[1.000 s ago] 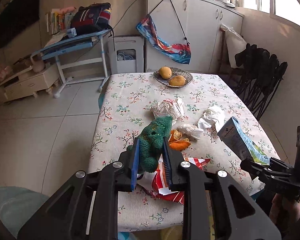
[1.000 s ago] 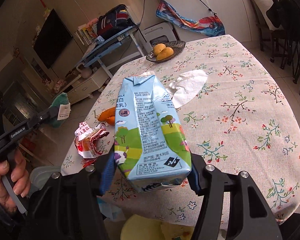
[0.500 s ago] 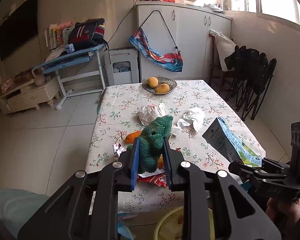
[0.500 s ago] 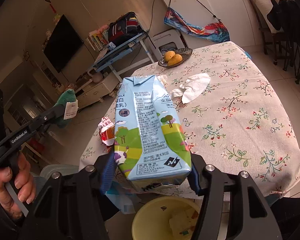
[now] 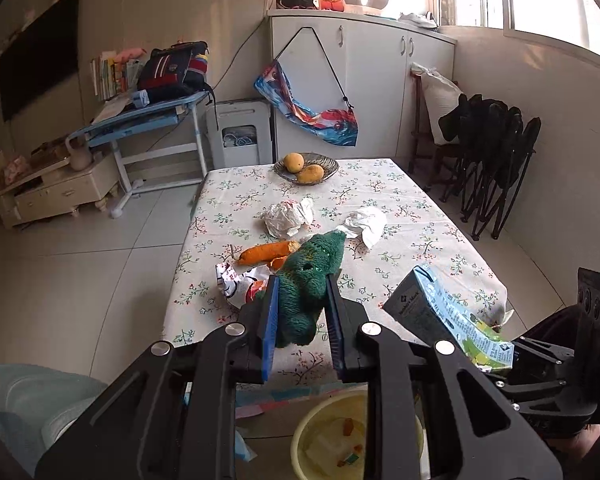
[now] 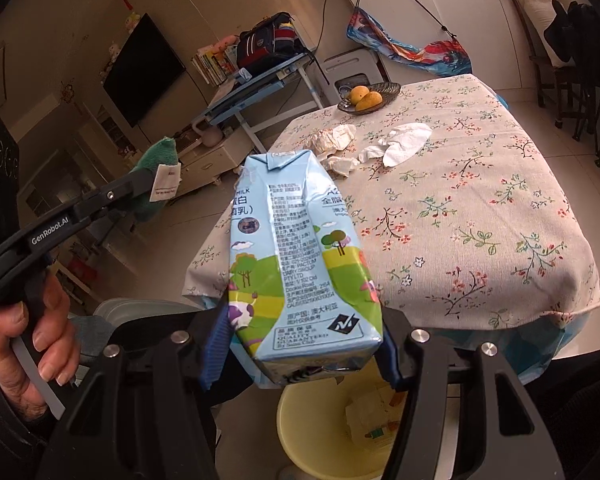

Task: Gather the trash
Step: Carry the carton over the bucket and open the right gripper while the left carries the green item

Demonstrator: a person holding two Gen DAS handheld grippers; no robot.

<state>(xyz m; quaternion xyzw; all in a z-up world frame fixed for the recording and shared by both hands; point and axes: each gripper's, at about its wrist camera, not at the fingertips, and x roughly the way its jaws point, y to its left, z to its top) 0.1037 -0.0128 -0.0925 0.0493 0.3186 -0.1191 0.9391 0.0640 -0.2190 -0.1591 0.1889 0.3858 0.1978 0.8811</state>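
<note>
Left wrist view: your left gripper is clamped on a green knitted cloth; your right gripper is clamped on the milk carton, held above the yellow bin. Judged risk: the carton lies tilted between the pads, so an early release could drop it on the bin rim or floor. The cloth is probably not trash; do not let it fall in. Crumpled wrapper, orange peel and tissues remain on the table. The near table edge overhangs the bin; floor at left is open.
</note>
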